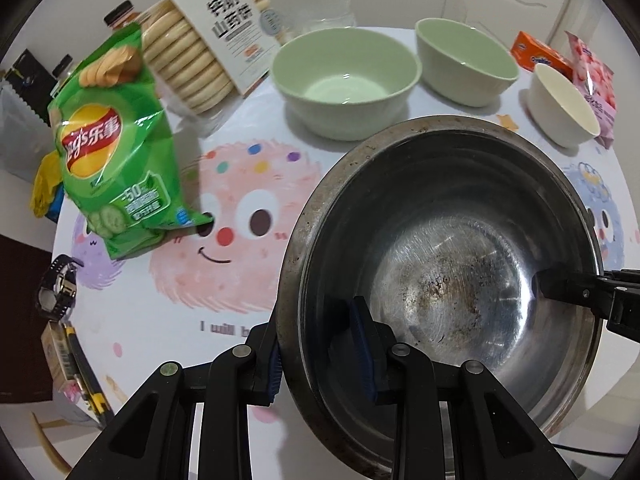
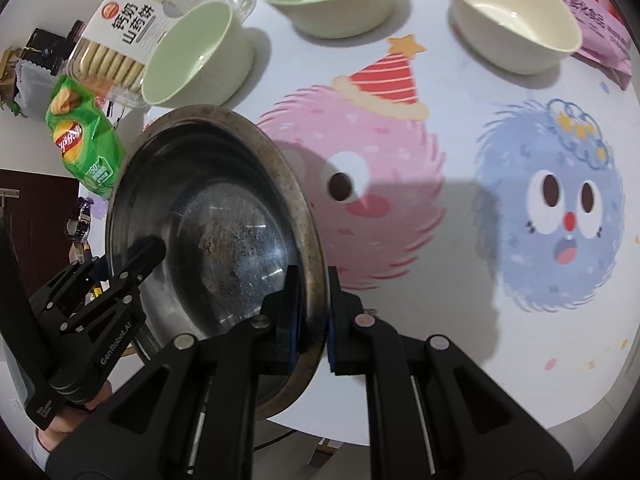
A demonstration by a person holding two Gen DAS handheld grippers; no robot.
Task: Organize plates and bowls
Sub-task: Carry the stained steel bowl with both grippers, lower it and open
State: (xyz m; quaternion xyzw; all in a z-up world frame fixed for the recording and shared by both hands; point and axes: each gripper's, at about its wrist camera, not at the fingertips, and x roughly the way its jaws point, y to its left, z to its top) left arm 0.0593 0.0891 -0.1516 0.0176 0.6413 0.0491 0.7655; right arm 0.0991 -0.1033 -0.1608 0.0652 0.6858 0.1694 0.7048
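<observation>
Stained steel bowl (image 1: 444, 276) tilted above the cartoon-print table (image 1: 224, 320), left gripper (image 1: 320, 356) clamping its near rim, right gripper (image 2: 310, 320) pinching the opposite rim, two green bowls (image 1: 346, 80) and a cream bowl (image 1: 562, 106) beyond

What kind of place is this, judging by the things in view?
Probably a home dining table. A cartoon-printed tablecloth covers it, snack packs like the chips bag and biscuit box lie about, and green bowls stand beside a worn metal bowl.

Cartoon-print table (image 2: 460, 280), three bowls (image 1: 346, 80), chips bag (image 1: 116, 152), biscuit box (image 1: 208, 40)
</observation>
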